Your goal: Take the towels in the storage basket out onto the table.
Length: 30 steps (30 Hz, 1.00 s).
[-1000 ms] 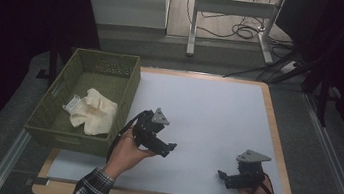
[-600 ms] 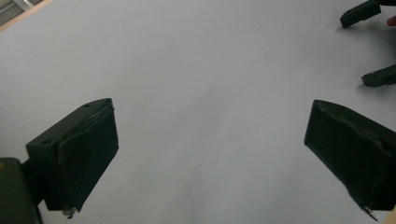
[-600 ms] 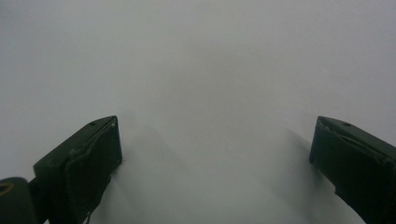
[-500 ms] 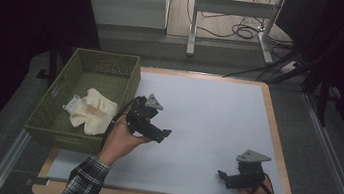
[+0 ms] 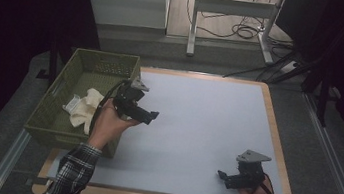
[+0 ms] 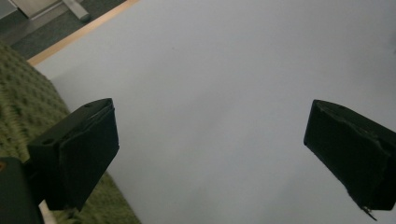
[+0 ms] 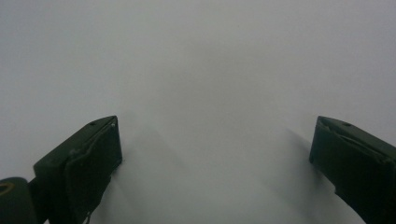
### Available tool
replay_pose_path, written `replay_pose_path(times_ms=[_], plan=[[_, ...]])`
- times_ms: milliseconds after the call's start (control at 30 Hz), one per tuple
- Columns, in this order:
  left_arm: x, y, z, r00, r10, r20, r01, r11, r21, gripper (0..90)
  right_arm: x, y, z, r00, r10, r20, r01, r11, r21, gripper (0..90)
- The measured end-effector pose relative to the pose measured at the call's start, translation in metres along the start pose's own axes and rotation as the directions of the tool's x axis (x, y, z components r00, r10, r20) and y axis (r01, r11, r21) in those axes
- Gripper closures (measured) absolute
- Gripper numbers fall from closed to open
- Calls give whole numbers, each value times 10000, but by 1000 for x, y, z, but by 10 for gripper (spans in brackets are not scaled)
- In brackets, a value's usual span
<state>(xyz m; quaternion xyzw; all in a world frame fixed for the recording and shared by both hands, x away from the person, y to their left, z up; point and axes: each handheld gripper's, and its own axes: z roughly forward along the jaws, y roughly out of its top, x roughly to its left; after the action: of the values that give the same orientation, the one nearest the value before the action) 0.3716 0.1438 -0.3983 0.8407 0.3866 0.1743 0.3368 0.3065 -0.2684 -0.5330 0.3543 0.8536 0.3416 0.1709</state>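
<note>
**Left gripper carried toward the basket, jaws empty**

The cloth (image 5: 85, 107), pale and crumpled, is seen lying inside the green basket (image 5: 52, 106), which stands at the table's left edge. It is touched by neither gripper. The left gripper (image 5: 153, 116) is held just above the basket's right rim, its jaws pointing out over the white table (image 5: 207, 122) and away from the cloth. In the left gripper view its jaws are shown wide apart with nothing between them, the basket's woven wall (image 6: 23, 112) lying at the lower left.

Compared with a second ago, the left hand (image 5: 111, 124) has been drawn back and leftward from the middle of the table to the basket's edge. This is judged to be an approach: the cloth is probably about to be reached for, though the jaws must first be turned toward it.

The right gripper (image 5: 220, 174) is kept where it was, near the table's front right corner, resting low over the bare surface. Its jaws are likewise spread open and hold nothing.
</note>
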Motion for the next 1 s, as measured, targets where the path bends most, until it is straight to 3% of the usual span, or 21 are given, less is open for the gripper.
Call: replay_pose_path(times_ms=[267,500,667,1000], plan=[[23,-1,-6,9988,-283,-404,287,9995,110,34,0,0,0,10000,-3,-2,3,10000,-3,24],[53,-11,-10,9947,-775,-681,784,9969,113,41,0,0,0,10000,-3,-2,3,10000,1,24],[66,-15,-11,9921,-825,-949,847,9962,193,41,0,0,0,10000,-2,-1,2,10000,1,24],[105,-34,-13,9772,-1480,-1521,1538,9877,266,34,0,0,0,10000,-1,-2,1,10000,2,24]])
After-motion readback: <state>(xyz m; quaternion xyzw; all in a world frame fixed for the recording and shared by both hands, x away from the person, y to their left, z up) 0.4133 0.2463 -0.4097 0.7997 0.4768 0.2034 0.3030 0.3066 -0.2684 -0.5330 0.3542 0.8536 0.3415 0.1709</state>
